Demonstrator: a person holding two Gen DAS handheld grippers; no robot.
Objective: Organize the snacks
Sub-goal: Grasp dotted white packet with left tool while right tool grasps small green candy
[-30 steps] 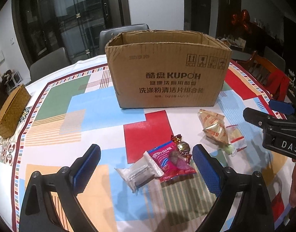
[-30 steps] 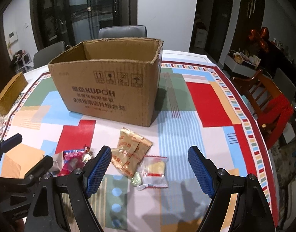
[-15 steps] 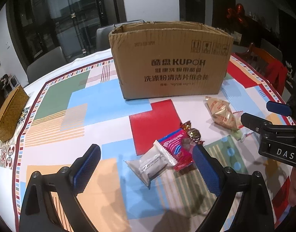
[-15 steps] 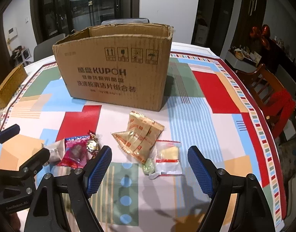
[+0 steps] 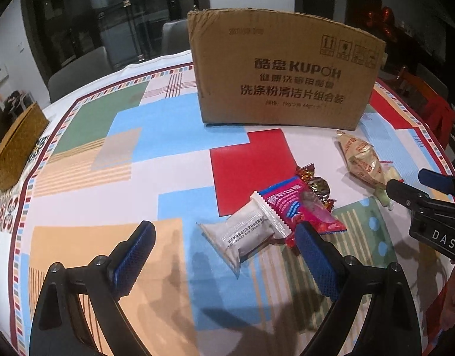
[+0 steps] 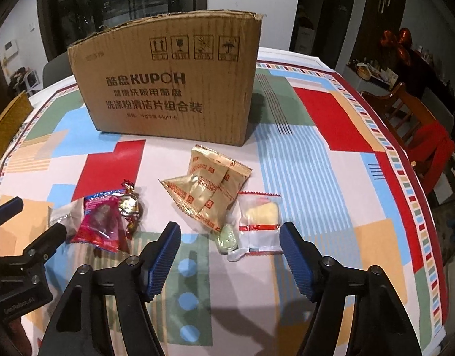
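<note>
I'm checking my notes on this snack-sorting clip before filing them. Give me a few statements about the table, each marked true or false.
1. The cardboard box stands upright on the table beyond the snacks. True.
2. The right gripper already clamps a snack. False: its jaws are closing, but nothing is between the pads yet; the clear packet and green candy lie just ahead.
3. The gold packets are inside the box. False: they lie on the tablecloth in front of it.
4. The white packet lies beside the pink packet, overlapping it. True.
5. The left gripper is open. True.
</note>
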